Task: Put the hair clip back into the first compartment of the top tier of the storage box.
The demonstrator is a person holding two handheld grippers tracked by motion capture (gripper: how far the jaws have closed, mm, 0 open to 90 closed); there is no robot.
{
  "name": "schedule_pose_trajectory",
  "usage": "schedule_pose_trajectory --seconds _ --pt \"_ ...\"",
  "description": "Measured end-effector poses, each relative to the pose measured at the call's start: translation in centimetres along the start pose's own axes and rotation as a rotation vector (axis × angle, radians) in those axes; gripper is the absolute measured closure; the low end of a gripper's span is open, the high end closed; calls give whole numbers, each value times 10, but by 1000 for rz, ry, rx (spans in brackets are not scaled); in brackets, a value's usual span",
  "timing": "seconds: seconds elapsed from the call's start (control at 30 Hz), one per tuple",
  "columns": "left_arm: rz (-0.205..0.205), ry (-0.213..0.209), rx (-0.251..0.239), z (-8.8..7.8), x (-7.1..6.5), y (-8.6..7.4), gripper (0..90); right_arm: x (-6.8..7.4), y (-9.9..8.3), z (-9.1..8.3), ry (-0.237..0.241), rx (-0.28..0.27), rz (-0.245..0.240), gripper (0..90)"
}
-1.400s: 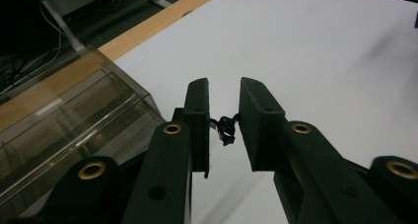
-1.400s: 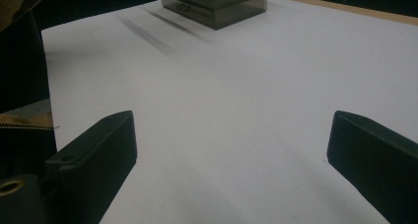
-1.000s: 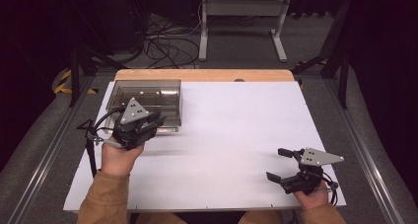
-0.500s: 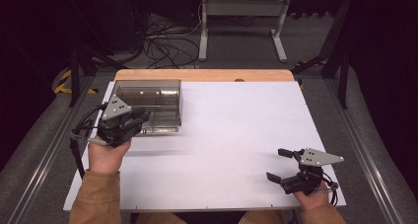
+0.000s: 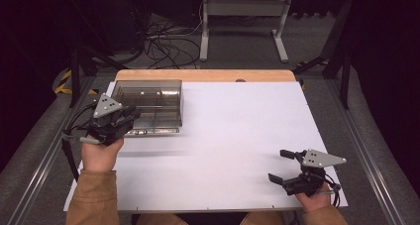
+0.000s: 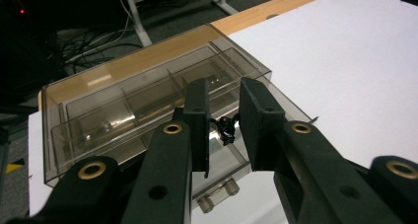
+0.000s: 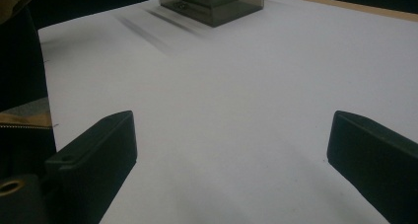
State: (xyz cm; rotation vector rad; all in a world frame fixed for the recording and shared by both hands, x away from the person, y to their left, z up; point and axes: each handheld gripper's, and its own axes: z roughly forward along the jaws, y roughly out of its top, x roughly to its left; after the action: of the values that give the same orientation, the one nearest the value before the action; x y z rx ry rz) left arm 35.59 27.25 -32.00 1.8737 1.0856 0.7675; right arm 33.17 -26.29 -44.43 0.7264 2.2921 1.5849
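The big white worktop point(image 5: 237, 136) has one thing on it: a clear box point(image 5: 146, 82) with thin walls inside. The box sits at the far left corner of the worktop, close to the left edge.

The left tongs point(image 5: 132, 113) are at the near side of the box, on its left part. In the left gripper view, the left tongs point(image 6: 224, 93) are pressed almost together, with just a thin gap between them. They hang over the front wall of the box. I cannot tell if they pinch that clear wall or just sit above it.

The right tongs point(image 5: 277, 165) rest near the near right corner of the worktop, far from the box. They are spread wide and hold nothing.

A little black thing point(image 6: 224, 128) lies inside the box, in line with the gap of the left tongs. Two small pegs point(image 6: 217, 197) stick out low on the front of the box.

I think the job now is working on the front of this box. To do it well, go slow and straight, because the box is light and can slide. The right tongs could come over and hold the box so it does not slip. Open the left tongs a bit before reaching for the black thing.
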Motion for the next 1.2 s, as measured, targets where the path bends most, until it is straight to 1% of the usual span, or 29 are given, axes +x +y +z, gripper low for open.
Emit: schedule_pose_trajectory --seconds 0.1,0.2,0.4,0.53,0.63,0.93,0.97,1.1,1.2 --pt "-16 22 -2 1 3 -2 749 0 0 0 0 0 2 52" --pt "-21 42 6 1 8 -4 749 0 0 -1 0 -1 1 52" --pt "-62 67 5 2 16 -8 749 0 0 0 0 1 1 52" --pt "-63 98 18 4 19 -11 748 0 0 0 0 2 1 52" --pt "-75 104 19 5 22 -13 748 0 0 0 0 0 -1 52" --pt "-77 138 13 5 31 -19 748 0 0 0 1 2 1 52" --pt "-85 138 14 6 32 -20 748 0 0 0 0 2 1 52" --pt "-92 143 20 6 37 -23 748 0 0 0 1 3 2 52" --pt "-108 146 24 7 40 -25 748 0 0 0 2 3 1 52"
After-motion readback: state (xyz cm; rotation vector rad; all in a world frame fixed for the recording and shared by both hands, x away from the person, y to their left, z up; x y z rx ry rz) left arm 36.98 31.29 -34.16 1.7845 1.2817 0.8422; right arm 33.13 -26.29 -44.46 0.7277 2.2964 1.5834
